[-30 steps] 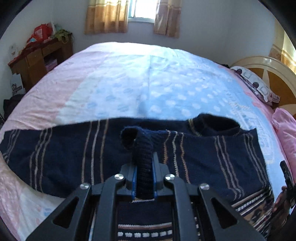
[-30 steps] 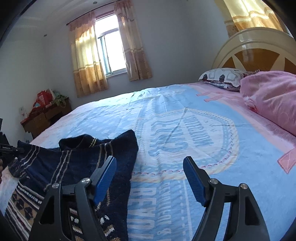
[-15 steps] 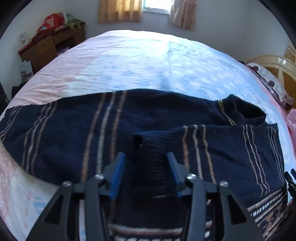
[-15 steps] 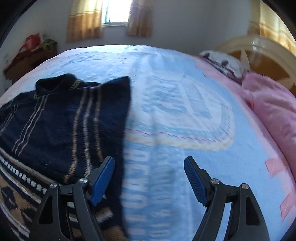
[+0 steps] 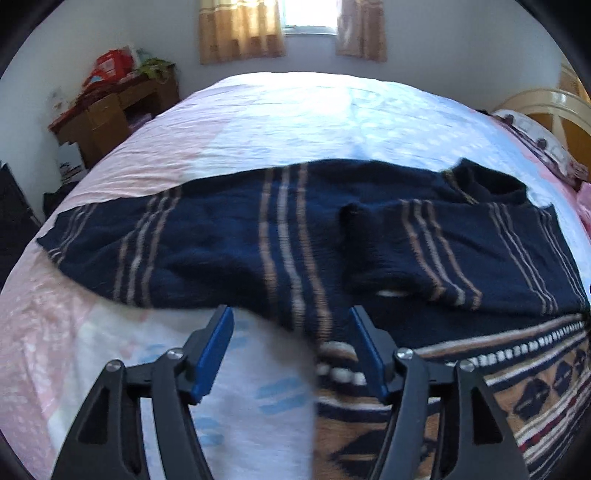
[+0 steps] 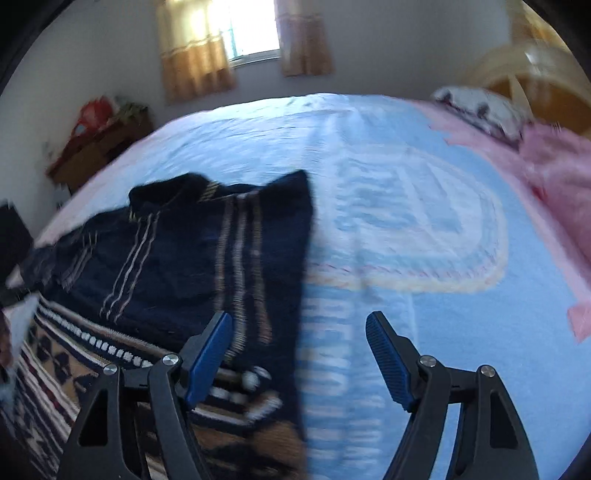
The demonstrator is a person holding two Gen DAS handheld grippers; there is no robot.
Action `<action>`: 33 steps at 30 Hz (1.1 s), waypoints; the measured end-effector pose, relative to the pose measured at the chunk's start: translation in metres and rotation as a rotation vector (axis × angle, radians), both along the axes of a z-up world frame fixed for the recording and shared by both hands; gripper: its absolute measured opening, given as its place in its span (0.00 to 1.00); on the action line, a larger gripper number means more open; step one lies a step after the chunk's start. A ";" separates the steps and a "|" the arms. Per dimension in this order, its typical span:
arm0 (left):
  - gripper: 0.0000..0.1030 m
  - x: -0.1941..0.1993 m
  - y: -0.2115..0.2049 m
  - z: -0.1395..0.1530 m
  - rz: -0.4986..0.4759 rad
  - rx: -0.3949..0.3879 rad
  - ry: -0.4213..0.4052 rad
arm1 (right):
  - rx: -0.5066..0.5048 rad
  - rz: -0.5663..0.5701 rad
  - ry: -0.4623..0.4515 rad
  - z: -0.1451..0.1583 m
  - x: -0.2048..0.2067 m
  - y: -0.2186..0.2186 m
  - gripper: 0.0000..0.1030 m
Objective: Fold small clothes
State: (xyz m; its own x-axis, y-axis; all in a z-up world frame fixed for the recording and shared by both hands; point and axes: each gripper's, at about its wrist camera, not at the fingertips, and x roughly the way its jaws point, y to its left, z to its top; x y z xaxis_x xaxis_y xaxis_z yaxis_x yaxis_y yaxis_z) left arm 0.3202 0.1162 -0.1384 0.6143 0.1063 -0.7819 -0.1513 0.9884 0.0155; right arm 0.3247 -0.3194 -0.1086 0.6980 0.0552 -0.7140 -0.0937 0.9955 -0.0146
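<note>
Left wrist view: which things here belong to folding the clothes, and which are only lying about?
For the job:
- dark navy knitted sweater with tan stripes, one sleeve folded across it
- left gripper, jaws just opened, nothing between them
- right gripper, open

Lying about:
- brown wooden desk
- patterned pillow
- tan curtains

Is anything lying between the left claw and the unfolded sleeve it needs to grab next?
Nothing visible. The left claw is open over bare bedspread, and the sleeve of the navy sweater lies flat just ahead, uncovered.
</note>
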 end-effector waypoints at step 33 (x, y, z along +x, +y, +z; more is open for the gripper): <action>0.89 0.040 -0.044 -0.021 -0.012 0.046 -0.024 | -0.105 -0.178 0.082 -0.012 0.040 0.013 0.32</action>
